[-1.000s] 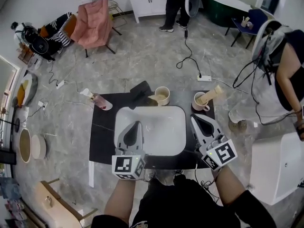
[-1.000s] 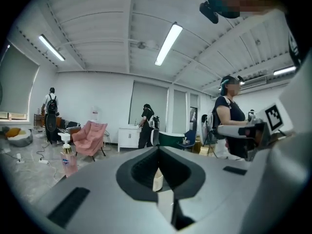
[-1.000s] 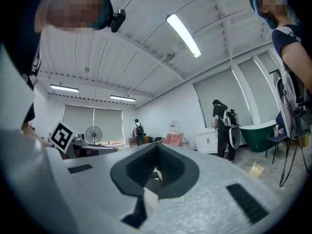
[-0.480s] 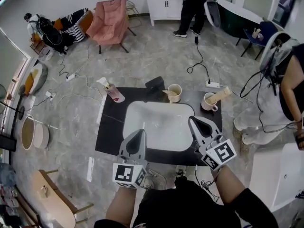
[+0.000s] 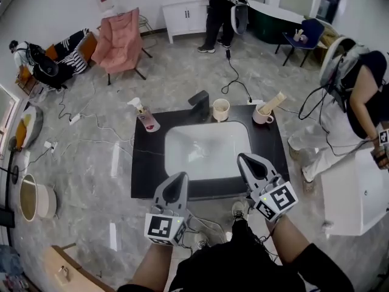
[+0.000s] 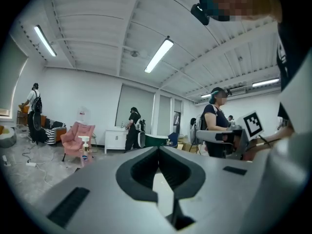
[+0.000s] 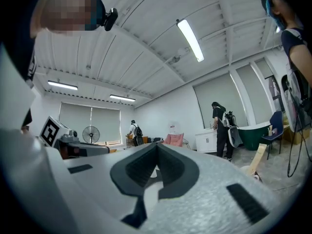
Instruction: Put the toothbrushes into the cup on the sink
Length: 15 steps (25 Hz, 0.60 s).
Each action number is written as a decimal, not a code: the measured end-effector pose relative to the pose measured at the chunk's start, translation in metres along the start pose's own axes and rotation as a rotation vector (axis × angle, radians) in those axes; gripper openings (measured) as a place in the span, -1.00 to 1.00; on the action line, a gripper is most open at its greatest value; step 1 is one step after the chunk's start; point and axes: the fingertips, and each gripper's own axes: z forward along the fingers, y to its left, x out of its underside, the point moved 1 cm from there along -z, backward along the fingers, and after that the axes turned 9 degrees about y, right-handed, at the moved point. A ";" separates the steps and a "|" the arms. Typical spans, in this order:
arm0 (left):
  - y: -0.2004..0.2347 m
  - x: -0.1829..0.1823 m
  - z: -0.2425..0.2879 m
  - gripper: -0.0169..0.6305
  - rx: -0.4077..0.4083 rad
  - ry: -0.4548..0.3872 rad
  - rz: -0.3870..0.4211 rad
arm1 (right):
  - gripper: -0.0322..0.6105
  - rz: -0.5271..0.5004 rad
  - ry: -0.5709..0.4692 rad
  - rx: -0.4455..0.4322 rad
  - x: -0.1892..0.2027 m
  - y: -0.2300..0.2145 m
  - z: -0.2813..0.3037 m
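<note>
While a person stands at the near edge of a black countertop (image 5: 143, 175) with a white rectangular sink basin (image 5: 206, 154) sunk in its middle, they hold a grey two-jaw gripper level in each hand. The left gripper (image 5: 177, 177) points across the near edge, its jaws pressed together with nothing between them. The right gripper (image 5: 244, 158) shows over the basin's near right corner, and its jaws are likewise closed and empty.

The pale wooden toothbrushes (image 5: 275, 101), too small to count, lean out of a pinkish mug (image 5: 261, 118) at the countertop's far right corner, well apart from both grippers. A cream cup (image 5: 220, 109) stands upright at the far edge, just left of the mug. A black faucet (image 5: 199, 98) sits beside the cup at the far edge behind the basin. A pink pump bottle (image 5: 146, 120) stands at the far left corner.

Another person (image 5: 358, 96) stands on the grey floor to the countertop's right.
</note>
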 end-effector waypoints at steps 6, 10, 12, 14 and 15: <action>-0.016 0.014 -0.033 -0.93 0.135 0.014 0.009 | -0.88 -0.009 -0.006 0.131 0.007 0.040 -0.049; -0.042 0.021 -0.045 -0.93 0.205 0.014 0.014 | -0.88 -0.017 -0.014 0.200 0.007 0.048 -0.085; -0.056 0.022 -0.052 -0.93 0.225 0.013 0.020 | -0.88 -0.024 -0.023 0.218 0.005 0.051 -0.101; -0.070 0.023 -0.057 -0.93 0.238 0.012 0.022 | -0.88 -0.031 -0.029 0.228 0.003 0.052 -0.116; -0.078 0.024 -0.059 -0.93 0.242 0.011 0.021 | -0.88 -0.034 -0.030 0.230 0.003 0.052 -0.124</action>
